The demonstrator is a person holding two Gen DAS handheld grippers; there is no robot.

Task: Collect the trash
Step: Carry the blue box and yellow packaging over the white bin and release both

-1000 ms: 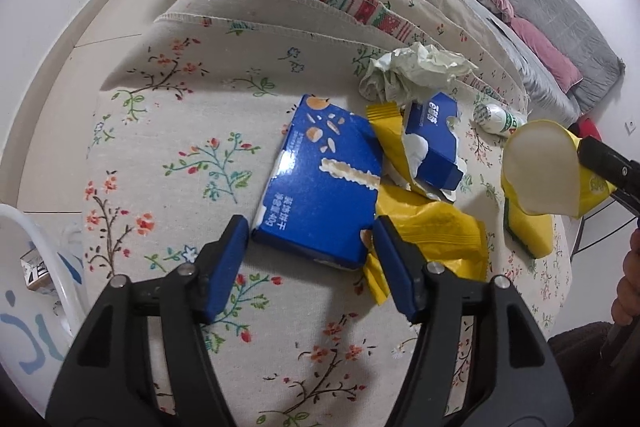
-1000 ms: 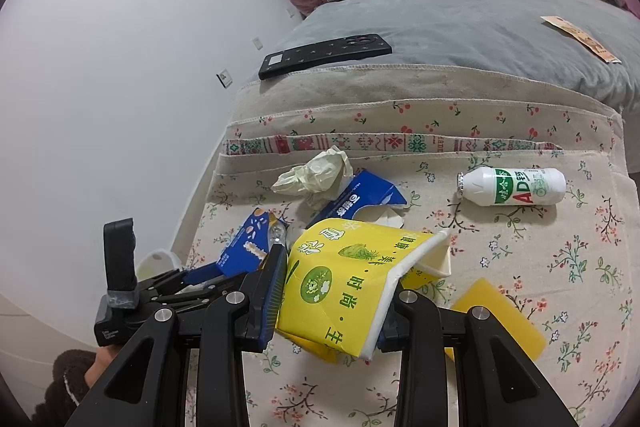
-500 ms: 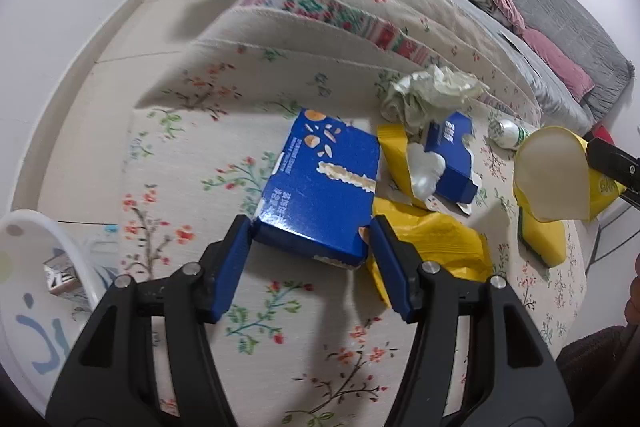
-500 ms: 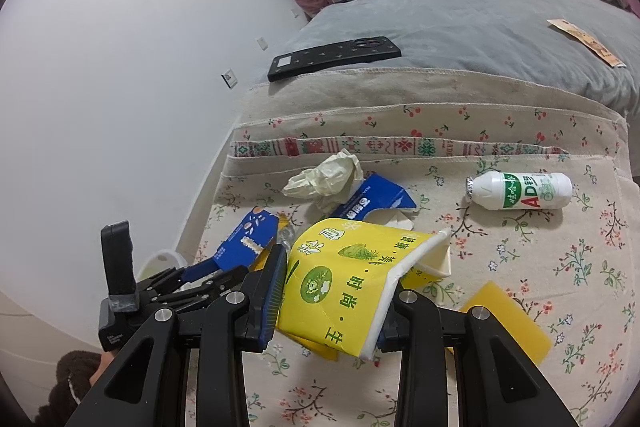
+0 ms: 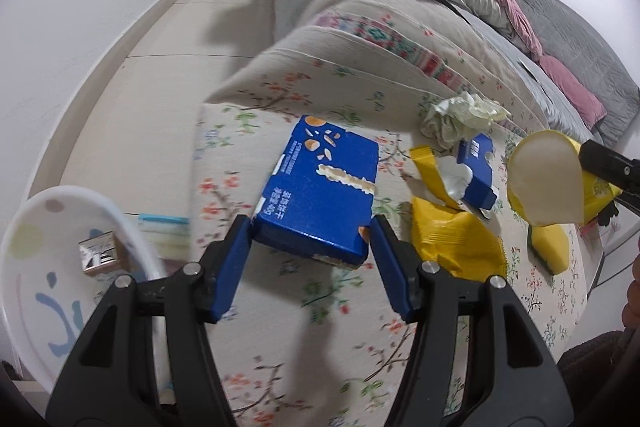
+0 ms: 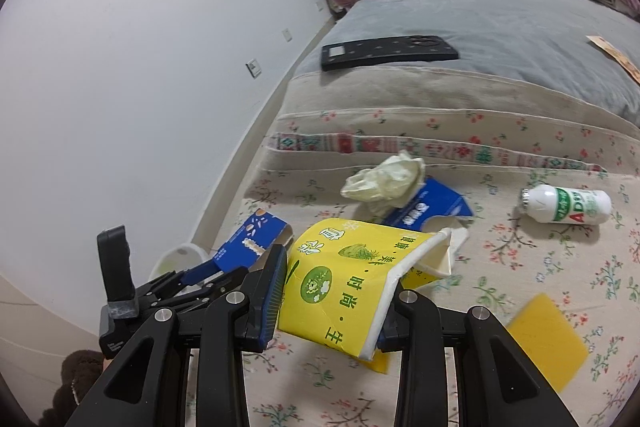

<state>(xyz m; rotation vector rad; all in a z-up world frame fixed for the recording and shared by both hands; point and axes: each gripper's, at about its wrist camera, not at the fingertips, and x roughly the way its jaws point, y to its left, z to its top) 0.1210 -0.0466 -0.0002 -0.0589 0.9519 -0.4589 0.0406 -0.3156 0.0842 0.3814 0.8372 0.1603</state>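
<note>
Blue cardboard, light and easily crushed: a biscuit box hangs pinched by its short end in the left gripper, clear of the flowered bedspread and near a white bin. The right gripper squeezes a flattened yellow paper cup. Both likely need only gentle pressure. A crumpled tissue and bottle lie beyond.

Blue box with white print; yellow cup, green print; yellow wrapper; cream floral cloth; white bin.
</note>
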